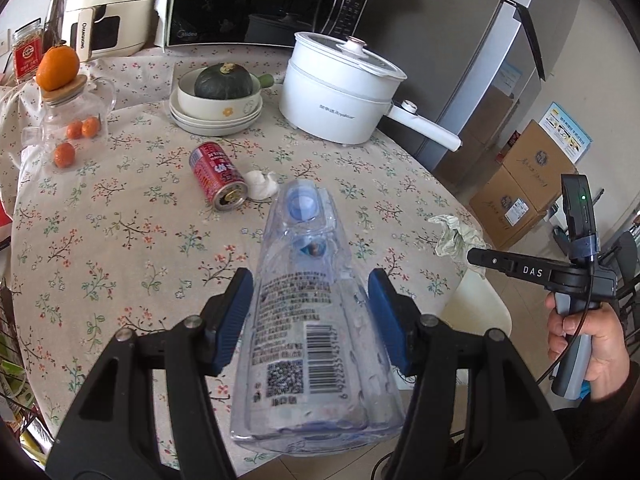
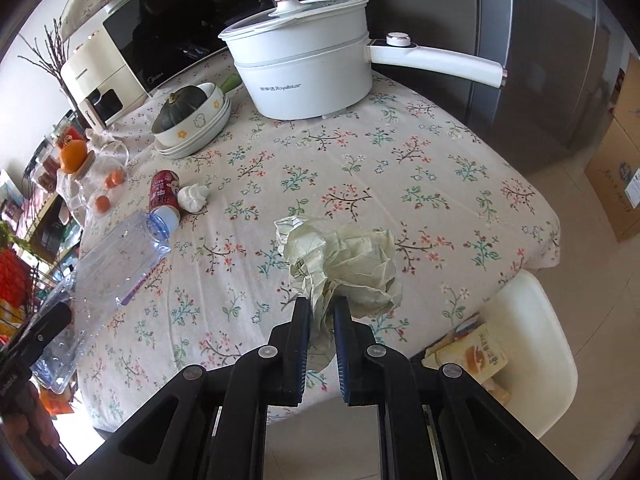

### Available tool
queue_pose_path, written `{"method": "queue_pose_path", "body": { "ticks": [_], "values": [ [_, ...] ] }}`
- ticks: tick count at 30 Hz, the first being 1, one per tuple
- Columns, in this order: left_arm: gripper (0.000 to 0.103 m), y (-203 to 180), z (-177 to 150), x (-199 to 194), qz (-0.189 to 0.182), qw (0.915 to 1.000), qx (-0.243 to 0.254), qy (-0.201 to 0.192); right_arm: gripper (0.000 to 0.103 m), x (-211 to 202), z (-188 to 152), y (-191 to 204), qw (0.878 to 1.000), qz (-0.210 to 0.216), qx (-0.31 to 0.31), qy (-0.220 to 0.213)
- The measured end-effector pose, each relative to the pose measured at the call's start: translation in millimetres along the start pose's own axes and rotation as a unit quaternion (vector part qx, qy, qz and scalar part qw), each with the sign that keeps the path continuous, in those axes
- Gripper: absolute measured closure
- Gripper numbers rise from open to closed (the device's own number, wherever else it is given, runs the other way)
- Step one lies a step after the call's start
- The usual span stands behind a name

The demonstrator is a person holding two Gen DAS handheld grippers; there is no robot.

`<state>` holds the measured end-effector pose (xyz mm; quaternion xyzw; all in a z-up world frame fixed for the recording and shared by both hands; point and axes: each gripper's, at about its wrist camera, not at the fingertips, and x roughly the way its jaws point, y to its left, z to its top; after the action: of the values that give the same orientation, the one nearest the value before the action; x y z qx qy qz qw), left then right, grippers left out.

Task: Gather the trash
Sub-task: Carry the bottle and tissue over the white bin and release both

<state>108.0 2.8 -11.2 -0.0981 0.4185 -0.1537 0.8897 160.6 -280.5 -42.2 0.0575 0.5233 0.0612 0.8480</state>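
My left gripper (image 1: pixel 310 292) is shut on a clear empty plastic bottle (image 1: pixel 308 300) with a pale blue cap, held over the table's near edge, cap pointing away; the bottle also shows in the right wrist view (image 2: pixel 116 264). My right gripper (image 2: pixel 321 307) is shut on a crumpled pale green paper (image 2: pixel 344 264), which also shows in the left wrist view (image 1: pixel 456 236) at the table's right edge. A red drink can (image 1: pixel 218 178) lies on its side mid-table next to a small white crumpled tissue (image 1: pixel 262 184); both show in the right wrist view, can (image 2: pixel 163 194) and tissue (image 2: pixel 193 197).
A floral tablecloth (image 1: pixel 120 208) covers the table. At the back stand a white electric pot (image 1: pixel 340 92), a bowl with a green squash (image 1: pixel 222 96), a glass jar with oranges (image 1: pixel 68 120) and a microwave (image 1: pixel 256 4). A white chair (image 2: pixel 532 352) and cardboard boxes (image 1: pixel 520 184) are to the right.
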Motion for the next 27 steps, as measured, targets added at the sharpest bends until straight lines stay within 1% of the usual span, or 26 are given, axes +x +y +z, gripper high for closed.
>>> {"method": "queue_pose_path", "body": {
  "ticks": [4, 7, 10, 15, 18, 22, 25, 27],
  "values": [
    [0.042, -30, -2, 12, -0.040, 0.9987, 0.025, 0.016, 0.090, -10, -13, -28, 1.000, -0.017, 0.015, 0.003],
    [0.042, -55, -5, 20, -0.073, 0.9959, 0.043, 0.030, 0.090, -18, -25, -52, 0.999, -0.032, 0.032, 0.005],
    [0.042, -84, -10, 29, -0.102, 0.9910, 0.075, 0.042, 0.090, -24, -36, -75, 0.998, -0.045, 0.046, 0.008],
    [0.042, -132, -26, 49, -0.147, 0.9781, 0.123, 0.080, 0.090, -32, -55, -114, 0.995, -0.064, 0.075, 0.018],
    [0.042, -157, -37, 66, -0.159, 0.9706, 0.145, 0.108, 0.090, -36, -65, -136, 0.993, -0.072, 0.093, 0.024],
    [0.042, -183, -51, 94, -0.165, 0.9631, 0.164, 0.135, 0.090, -38, -74, -159, 0.990, -0.082, 0.108, 0.030],
    [0.042, -197, -58, 116, -0.161, 0.9607, 0.166, 0.153, 0.090, -38, -80, -173, 0.989, -0.088, 0.117, 0.037],
    [0.042, -206, -62, 126, -0.158, 0.9597, 0.172, 0.156, 0.090, -36, -82, -180, 0.988, -0.090, 0.121, 0.041]
  ]
}}
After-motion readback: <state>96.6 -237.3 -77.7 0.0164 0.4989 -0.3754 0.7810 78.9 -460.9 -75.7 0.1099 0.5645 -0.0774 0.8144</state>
